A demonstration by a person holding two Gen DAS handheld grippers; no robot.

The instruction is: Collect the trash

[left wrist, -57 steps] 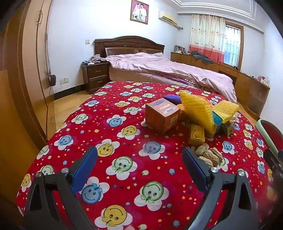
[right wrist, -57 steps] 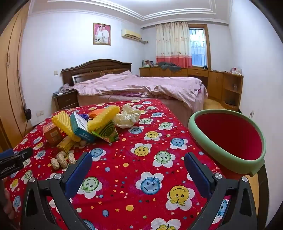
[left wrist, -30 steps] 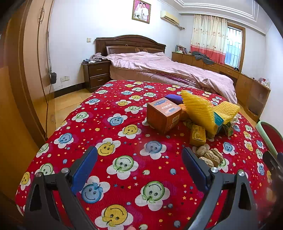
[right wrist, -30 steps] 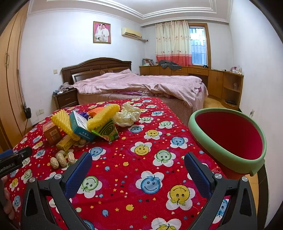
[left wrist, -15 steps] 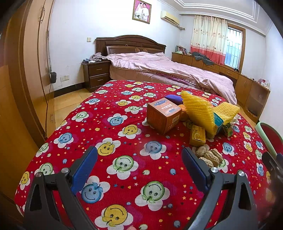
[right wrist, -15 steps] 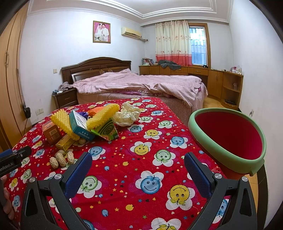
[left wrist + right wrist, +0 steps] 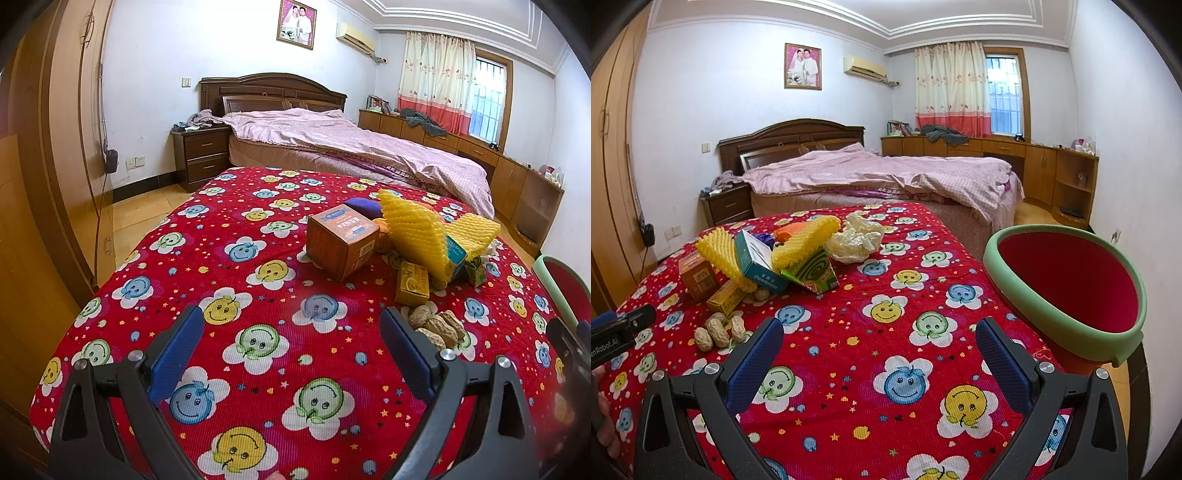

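A counter draped in a red smiley-flower cloth (image 7: pixel 886 332) carries a heap of trash: yellow foam fruit netting (image 7: pixel 413 229), an orange cardboard box (image 7: pixel 341 243) and loose peanuts (image 7: pixel 436 326). A red bin with a green rim (image 7: pixel 1067 291) stands at the counter's right edge. Both the left gripper (image 7: pixel 291 354) and right gripper (image 7: pixel 879 354) hover with fingers spread apart, holding nothing.
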